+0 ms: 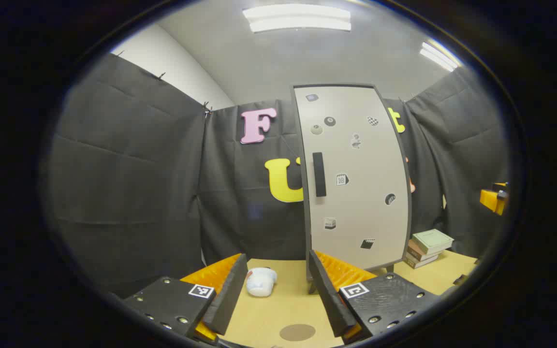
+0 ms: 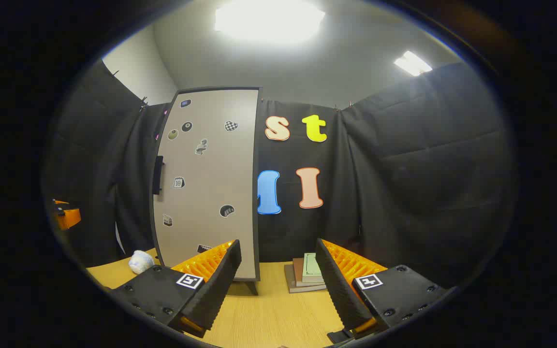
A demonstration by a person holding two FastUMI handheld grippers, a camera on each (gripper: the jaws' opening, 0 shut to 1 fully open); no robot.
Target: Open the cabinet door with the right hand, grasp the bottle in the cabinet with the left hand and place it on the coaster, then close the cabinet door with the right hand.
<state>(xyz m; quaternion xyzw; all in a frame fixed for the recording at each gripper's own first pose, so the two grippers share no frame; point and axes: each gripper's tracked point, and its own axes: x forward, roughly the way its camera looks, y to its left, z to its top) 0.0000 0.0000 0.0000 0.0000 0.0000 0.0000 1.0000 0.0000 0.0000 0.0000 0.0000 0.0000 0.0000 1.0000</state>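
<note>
Both claws hanging back from the closed cabinet

The tall grey sticker-dotted cabinet door (image 1: 356, 179) is standing shut, hiding the bottle; the round brown coaster (image 1: 297, 332) is lying on the wooden surface (image 2: 269, 314), while left claw (image 1: 273, 290) and right claw (image 2: 276, 280) are gaping, released, for approach.

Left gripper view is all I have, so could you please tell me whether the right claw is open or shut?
Observer: The right claw is open, its fingers wide apart with nothing between them.
Operator: Thank you. Is it at the cabinet handle?
Observer: No. In the right gripper view the handle sits well up and to the left of the claw, untouched.
Operator: And what lies straight ahead of it?
Observer: A stack of books lying on the table, seen between its two fingers.
</note>
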